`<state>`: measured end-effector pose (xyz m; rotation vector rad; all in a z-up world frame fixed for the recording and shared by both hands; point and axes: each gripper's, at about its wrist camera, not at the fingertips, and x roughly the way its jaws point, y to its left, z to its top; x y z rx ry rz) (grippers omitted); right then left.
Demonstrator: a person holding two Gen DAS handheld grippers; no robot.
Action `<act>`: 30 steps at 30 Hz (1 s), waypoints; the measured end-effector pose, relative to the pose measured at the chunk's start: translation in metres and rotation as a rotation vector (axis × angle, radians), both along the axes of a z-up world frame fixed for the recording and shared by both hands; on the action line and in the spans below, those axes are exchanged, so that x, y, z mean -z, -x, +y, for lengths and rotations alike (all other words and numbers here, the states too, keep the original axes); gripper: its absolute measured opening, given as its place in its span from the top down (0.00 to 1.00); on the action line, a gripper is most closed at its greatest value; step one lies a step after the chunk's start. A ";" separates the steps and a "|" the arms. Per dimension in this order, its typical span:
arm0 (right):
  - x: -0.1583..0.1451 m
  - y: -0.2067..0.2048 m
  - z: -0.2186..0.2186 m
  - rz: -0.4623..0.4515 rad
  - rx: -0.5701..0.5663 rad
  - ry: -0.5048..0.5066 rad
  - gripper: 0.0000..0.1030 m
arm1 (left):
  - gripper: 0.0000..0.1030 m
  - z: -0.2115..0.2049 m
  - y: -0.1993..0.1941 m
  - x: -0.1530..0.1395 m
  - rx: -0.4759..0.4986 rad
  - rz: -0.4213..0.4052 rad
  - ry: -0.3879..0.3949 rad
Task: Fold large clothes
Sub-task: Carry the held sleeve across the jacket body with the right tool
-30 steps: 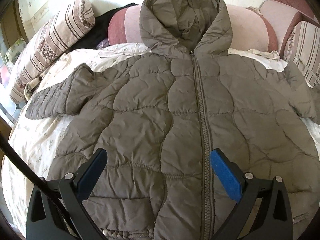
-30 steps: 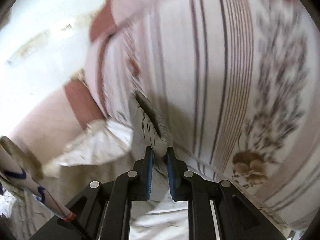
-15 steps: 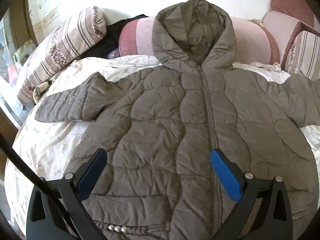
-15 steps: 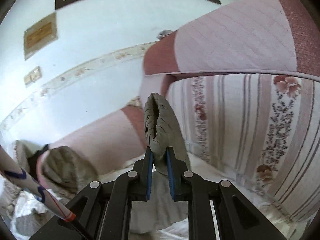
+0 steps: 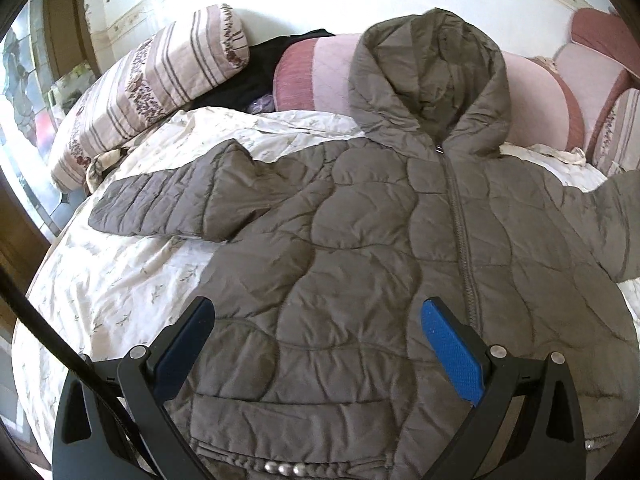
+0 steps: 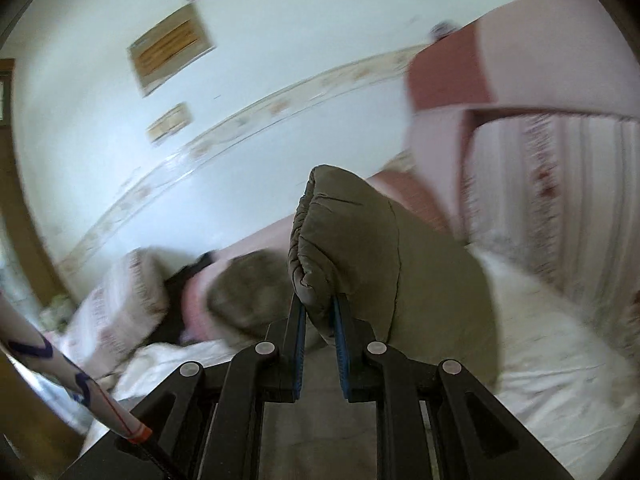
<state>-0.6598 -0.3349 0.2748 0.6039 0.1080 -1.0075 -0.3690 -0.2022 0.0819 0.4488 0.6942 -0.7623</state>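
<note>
Two wide-spread jaws frame my left wrist view: the left gripper (image 5: pixel 316 330) hangs empty above the grey jacket (image 5: pixel 360 248), which lies zipped and flat on the bed sheet (image 5: pixel 120 280). On my right wrist view (blurred), the right gripper (image 6: pixel 319 312) pinches the jacket's cuff (image 6: pixel 340 240), lifted off the bed.

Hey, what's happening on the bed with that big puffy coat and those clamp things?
A person is folding a grey-brown hooded jacket spread zipped-up on a floral bedsheet, using a hand-held claw in each hand. The right claw is shut on the cuff of one sleeve and holds it up off the bed. The left claw hangs open above the jacket's lower front, gripping nothing. The other sleeve lies flat, pointing out sideways. Pillows line the wall behind.
</note>
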 end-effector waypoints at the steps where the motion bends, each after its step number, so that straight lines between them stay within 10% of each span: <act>1: 0.002 -0.013 0.002 -0.012 -0.044 -0.008 0.86 | 0.00 0.002 -0.002 0.000 -0.006 0.001 0.003; 11: 0.052 -0.122 0.005 -0.027 -0.332 -0.120 0.86 | 0.00 0.022 -0.035 -0.003 -0.111 0.009 0.016; 22: 0.171 -0.197 -0.034 0.056 -0.421 -0.401 0.86 | 0.00 0.027 -0.050 0.000 -0.153 0.014 0.008; 30: 0.195 -0.210 -0.024 0.106 -0.487 -0.452 0.83 | 0.00 0.023 -0.055 0.002 -0.163 0.019 0.011</act>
